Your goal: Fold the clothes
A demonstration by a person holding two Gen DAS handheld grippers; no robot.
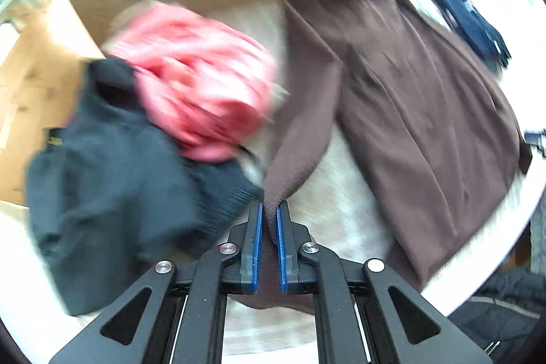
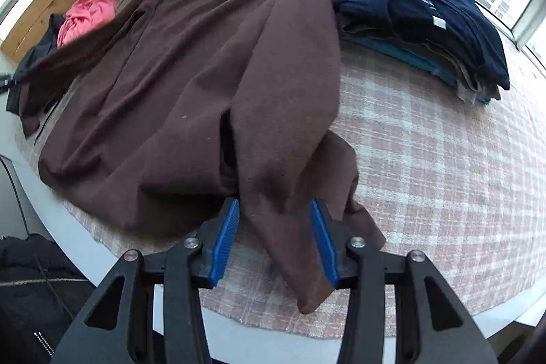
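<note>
Right wrist: brown sweater point(image 2: 191, 63) spread flat, wrinkled.

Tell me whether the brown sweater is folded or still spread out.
Spread, not yet folded. The brown sweater lies open across the checked cloth, one sleeve between the right gripper's open jaws, the other pinched by the left gripper.

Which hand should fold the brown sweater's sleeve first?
Probably the left. The left gripper is already shut on a sleeve of the brown sweater, while the right gripper only straddles the other sleeve, jaws open.
</note>
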